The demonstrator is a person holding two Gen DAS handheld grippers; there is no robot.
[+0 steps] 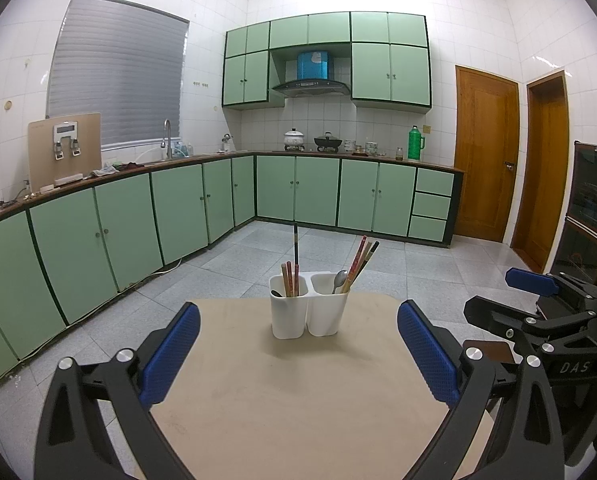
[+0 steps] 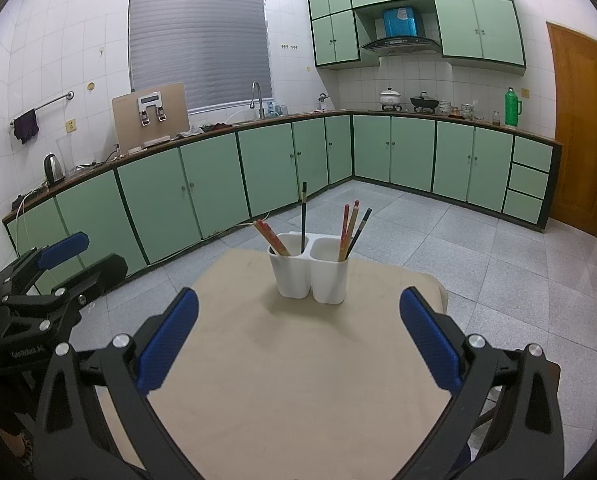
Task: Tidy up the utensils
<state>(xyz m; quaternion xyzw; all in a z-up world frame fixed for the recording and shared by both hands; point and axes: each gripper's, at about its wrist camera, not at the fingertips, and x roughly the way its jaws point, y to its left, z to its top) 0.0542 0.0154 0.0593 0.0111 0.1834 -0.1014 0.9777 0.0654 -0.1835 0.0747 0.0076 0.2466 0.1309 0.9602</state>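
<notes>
Left wrist view: utensil holder [image 1: 306, 308] at 12 o'clock on worktop [image 1: 298, 400].
Tools: left tool [image 1: 298, 354] and right tool [image 2: 298, 344] gape wide, empty.
Advice: pinch one chopstick [image 1: 295, 246] high, lift straight.

white utensil holder [image 1: 304, 312], red chopsticks [image 1: 356, 258], beige table [image 1: 298, 392], mint green cabinets [image 1: 316, 190], blue ribbed gripper pads [image 1: 170, 354].

"das" on the right gripper [image 1: 532, 280] body — "geerobot.ai", partly legible, on the left gripper [image 2: 64, 245]

Home kitchen: green cabinets [image 1: 322, 192] w/ range hood [image 1: 310, 86], pots ahead of tongs; sink faucet [image 1: 167, 138] ahead-left.
</notes>
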